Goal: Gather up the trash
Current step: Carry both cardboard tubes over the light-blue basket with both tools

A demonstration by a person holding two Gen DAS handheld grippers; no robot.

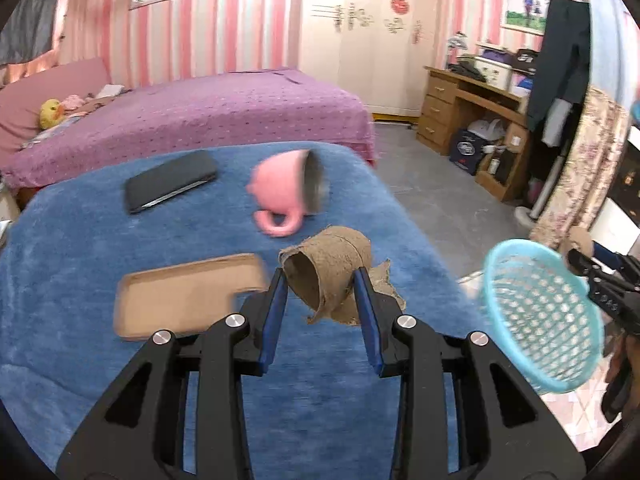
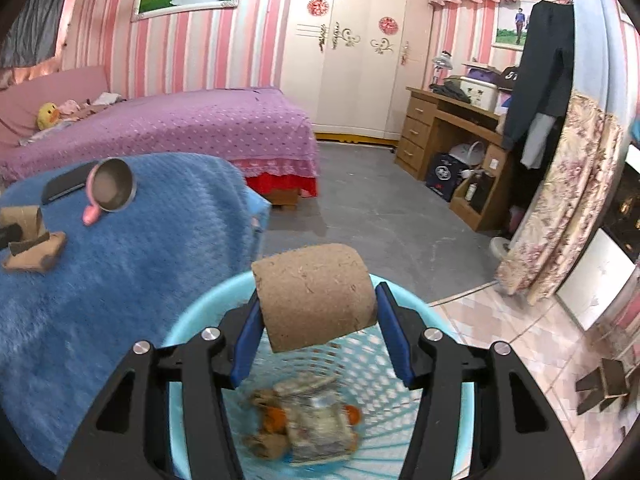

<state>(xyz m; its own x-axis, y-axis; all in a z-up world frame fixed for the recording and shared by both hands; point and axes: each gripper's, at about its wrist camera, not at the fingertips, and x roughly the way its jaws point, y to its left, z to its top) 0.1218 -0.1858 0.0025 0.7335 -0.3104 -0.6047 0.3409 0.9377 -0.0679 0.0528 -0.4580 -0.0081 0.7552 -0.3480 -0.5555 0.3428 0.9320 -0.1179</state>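
Setting: pink-striped bedroom, purple bed behind; in front, a surface draped in blue fleece blanket [image 1: 80,240]

Item 1: left gripper [image 1: 322,280], jaws clenched on a torn cardboard roll [image 1: 328,276]. The roll is carried above the blanket, its long axis running forward and away from the fingers, open end toward the camera, ragged flap hanging below.

Item 2: right gripper [image 2: 316,304], jaws clamped across an intact cardboard tube [image 2: 316,292], long axis crosswise between the pads.

Item 3: light blue mesh basket [image 2: 440,360]. Directly beneath the right gripper, mouth up, scraps already inside. From the left gripper it lies off to the right, beyond the blanket's edge, well apart.

Judgement: the right hand is the nearer; its tube need only be let go to fall in, while the left roll must travel rightward first.

Remaining on blanket, ahead of the left gripper: flat cardboard tray [image 1: 188,296], pink cup [image 1: 286,192] on its side, black phone [image 1: 170,186]
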